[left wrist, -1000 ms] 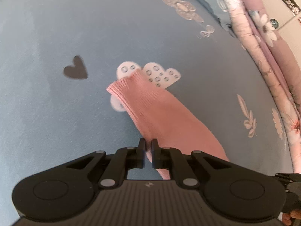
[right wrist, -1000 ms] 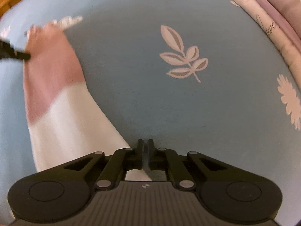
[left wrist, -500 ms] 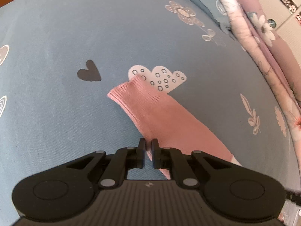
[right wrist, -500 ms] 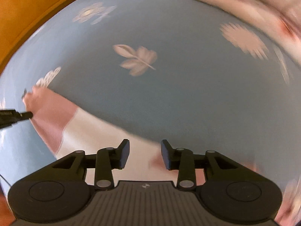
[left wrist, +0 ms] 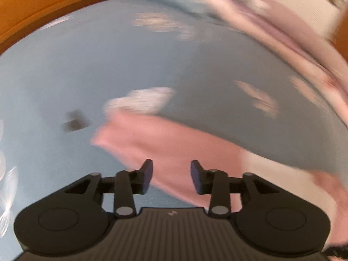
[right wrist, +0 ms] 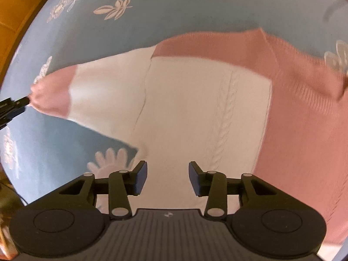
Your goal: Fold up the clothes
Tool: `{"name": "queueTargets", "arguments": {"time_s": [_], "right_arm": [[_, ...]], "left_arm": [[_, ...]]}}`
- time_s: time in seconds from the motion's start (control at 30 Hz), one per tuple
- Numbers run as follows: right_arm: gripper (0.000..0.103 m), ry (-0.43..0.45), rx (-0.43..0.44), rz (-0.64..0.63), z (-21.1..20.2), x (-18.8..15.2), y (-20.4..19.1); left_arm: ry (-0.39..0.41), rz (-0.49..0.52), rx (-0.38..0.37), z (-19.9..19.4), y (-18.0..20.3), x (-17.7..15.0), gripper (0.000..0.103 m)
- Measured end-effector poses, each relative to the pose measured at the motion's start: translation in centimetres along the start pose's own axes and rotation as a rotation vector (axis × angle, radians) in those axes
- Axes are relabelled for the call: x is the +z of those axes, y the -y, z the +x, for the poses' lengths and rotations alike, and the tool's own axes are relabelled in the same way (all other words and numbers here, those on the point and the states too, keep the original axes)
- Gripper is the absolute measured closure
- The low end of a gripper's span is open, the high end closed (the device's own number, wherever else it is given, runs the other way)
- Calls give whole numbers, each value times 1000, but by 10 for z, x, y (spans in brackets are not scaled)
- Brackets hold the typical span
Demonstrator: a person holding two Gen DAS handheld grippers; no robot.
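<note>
Presently, no readable brand or writing shows in either view; only a small pale emblem sits on each tool's ribbed housing. The left gripper [left wrist: 171, 174] has its jaws spread, having just been opening, and nothing is pinched; a second ago they were pressed onto the pink sleeve [left wrist: 165, 143], which now lies flat just beyond and below the fingertips. The left view is heavily blurred. The right gripper [right wrist: 167, 175] is likewise spread, its jaws having just been opening, with nothing pinched; it hangs over the white body panel of the sweater [right wrist: 195, 108], whereas a second ago it looked at mostly bare sheet. Only the right view shows the garment's body, its cable-knit ribbing and the pink shoulder to the right. Beyond the sweater lies the blue bedsheet [right wrist: 184, 6] with pale flower prints. Farthest off in the left view, a pink floral quilt [left wrist: 282, 28] is bunched ahead and right.
</note>
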State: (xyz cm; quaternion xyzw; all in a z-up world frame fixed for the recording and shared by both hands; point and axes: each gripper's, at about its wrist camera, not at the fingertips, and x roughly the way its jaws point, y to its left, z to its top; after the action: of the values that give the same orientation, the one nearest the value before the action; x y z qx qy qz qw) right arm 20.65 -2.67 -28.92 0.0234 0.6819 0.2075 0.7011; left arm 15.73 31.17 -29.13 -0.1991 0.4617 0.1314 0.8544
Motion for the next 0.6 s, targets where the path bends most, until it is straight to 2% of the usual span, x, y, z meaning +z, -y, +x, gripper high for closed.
{"name": "queueTargets", "arguments": {"time_s": [0.07, 0.27, 0.37, 0.47, 0.6], "right_arm": [[53, -1, 18, 11, -3, -11, -3], [48, 1, 38, 66, -19, -48, 5], [48, 13, 12, 87, -31, -67, 17], [47, 34, 1, 132, -45, -84, 34], [46, 66, -22, 193, -59, -105, 56]], "left_arm": [[-26, 114, -145, 10, 42, 2, 59], [-88, 316, -439, 61, 158, -8, 53], [-130, 352, -438, 91, 187, -15, 53], [-199, 372, -335, 117, 195, -22, 53], [-176, 429, -305, 117, 195, -25, 51]]}}
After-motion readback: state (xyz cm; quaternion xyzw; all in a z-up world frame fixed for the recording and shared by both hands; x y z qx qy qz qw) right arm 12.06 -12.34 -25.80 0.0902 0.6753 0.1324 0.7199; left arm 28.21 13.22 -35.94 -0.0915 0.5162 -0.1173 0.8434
